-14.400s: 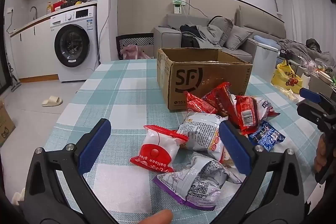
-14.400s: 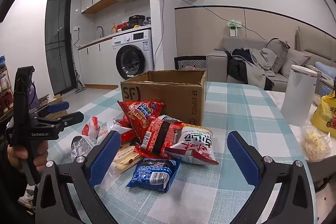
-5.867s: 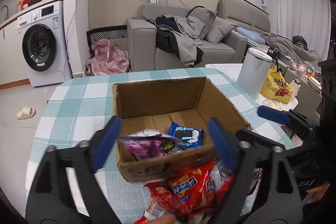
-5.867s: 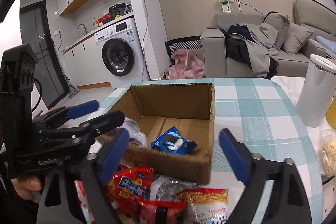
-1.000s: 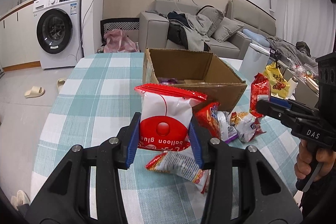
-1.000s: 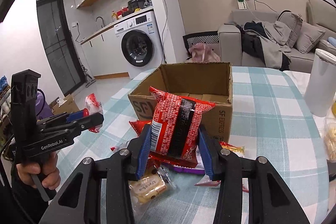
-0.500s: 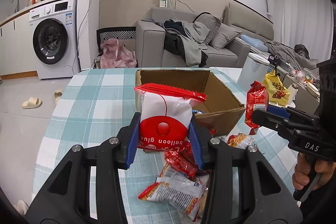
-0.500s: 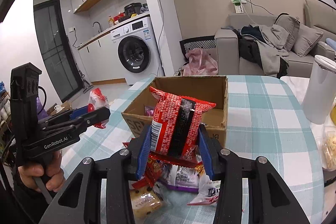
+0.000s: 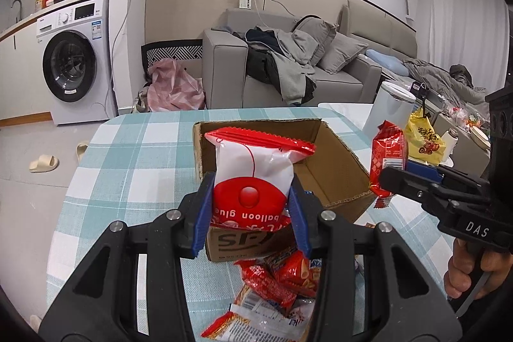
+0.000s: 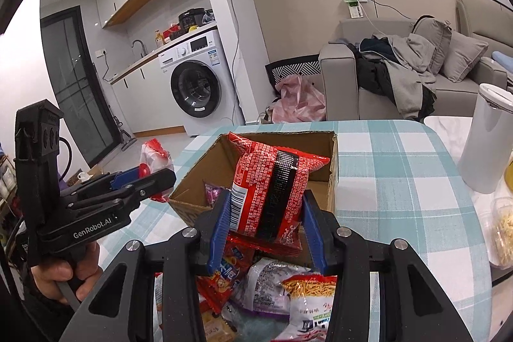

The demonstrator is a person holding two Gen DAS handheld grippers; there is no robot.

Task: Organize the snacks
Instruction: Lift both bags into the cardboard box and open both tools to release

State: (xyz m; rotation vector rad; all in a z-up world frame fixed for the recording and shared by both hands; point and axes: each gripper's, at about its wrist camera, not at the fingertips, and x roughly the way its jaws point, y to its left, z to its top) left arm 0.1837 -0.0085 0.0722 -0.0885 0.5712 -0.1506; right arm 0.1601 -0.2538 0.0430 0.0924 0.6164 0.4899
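The left gripper (image 9: pixel 251 209) clamped a puffy white-and-red snack bag (image 9: pixel 255 173); the right gripper (image 10: pixel 266 228) pinched a red-and-black crinkly packet (image 10: pixel 271 194). Both hung above the open brown cardboard box (image 9: pixel 336 169). Released too early, either might catch the rim and fall outside.

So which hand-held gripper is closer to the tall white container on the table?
Right. The right hand-held gripper, shut on a red packet, is nearer the white container. The left hand-held gripper, holding a white-and-red packet, is farther away, beyond the right one.
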